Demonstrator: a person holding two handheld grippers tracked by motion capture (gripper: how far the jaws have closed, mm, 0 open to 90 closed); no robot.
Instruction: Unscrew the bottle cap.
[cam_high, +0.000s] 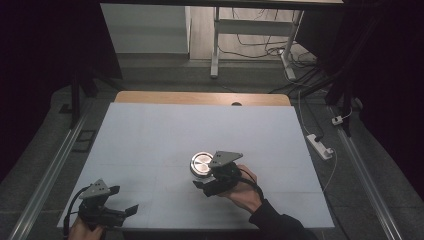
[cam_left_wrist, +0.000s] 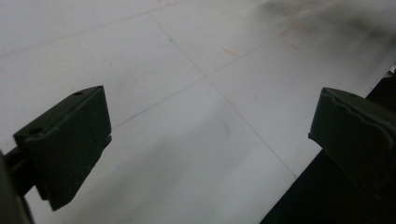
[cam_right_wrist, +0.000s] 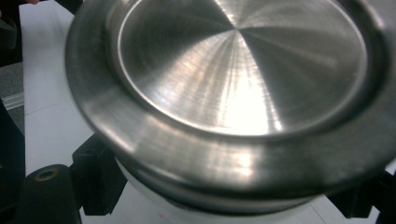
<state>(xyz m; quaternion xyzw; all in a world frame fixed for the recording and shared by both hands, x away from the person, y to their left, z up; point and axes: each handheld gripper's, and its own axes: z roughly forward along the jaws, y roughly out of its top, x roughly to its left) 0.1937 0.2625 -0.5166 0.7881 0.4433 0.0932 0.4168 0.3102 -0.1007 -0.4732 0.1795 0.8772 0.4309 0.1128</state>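
Brushed steel fills the right gripper view: a round lid with a raised rim, tilted, its edges cut off by the frame, sitting on a pale body of which a sliver shows beneath. The right gripper, held in a hand in a dark sleeve, has its jaws on either side of the can just right of the sheet's middle; the lid hides the contact, so whether they clamp it cannot be told. The left gripper sits at the sheet's near left corner, jaws spread wide over bare surface with nothing between them. A white sheet, faintly ruled, covers the wooden table. Beyond lie grey floor, a white desk frame, loose cables and a power strip; the room's sides are dark.
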